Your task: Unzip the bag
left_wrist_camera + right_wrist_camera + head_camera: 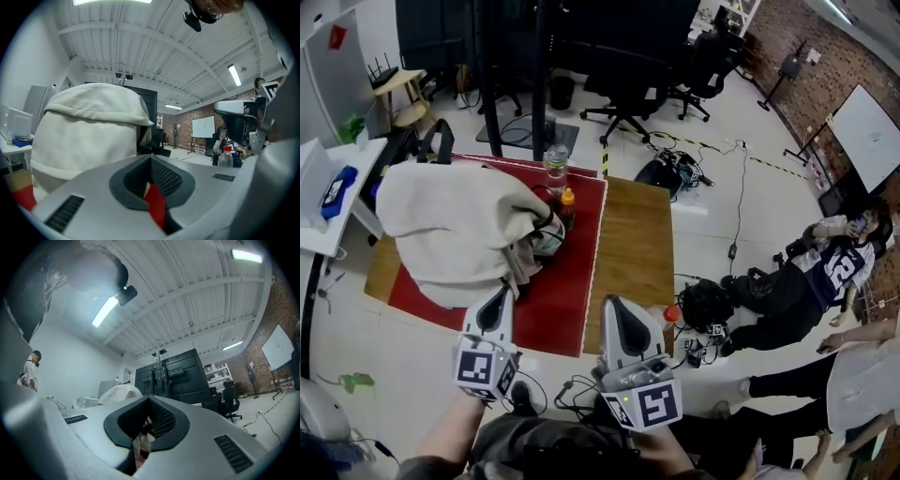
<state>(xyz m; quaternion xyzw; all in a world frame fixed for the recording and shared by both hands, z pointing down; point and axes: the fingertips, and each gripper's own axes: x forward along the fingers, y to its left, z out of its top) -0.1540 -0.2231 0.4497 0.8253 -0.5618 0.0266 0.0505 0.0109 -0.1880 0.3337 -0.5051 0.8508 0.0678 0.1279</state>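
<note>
Left gripper (498, 298), right gripper (617, 307) closed, empty; open one, pin bag (450, 220) at table (637, 234) left end, then unzip.

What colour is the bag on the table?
The bag is cream white; the head view shows it best.

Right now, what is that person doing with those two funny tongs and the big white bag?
A person holds a grabbing tool in each hand. The left tongs and the right tongs are both shut and empty, and they point at the white bag without touching it. The bag lies on a red mat on the wooden table, with a water bottle and an orange-capped bottle beside it. The unzipping has not started yet.
</note>
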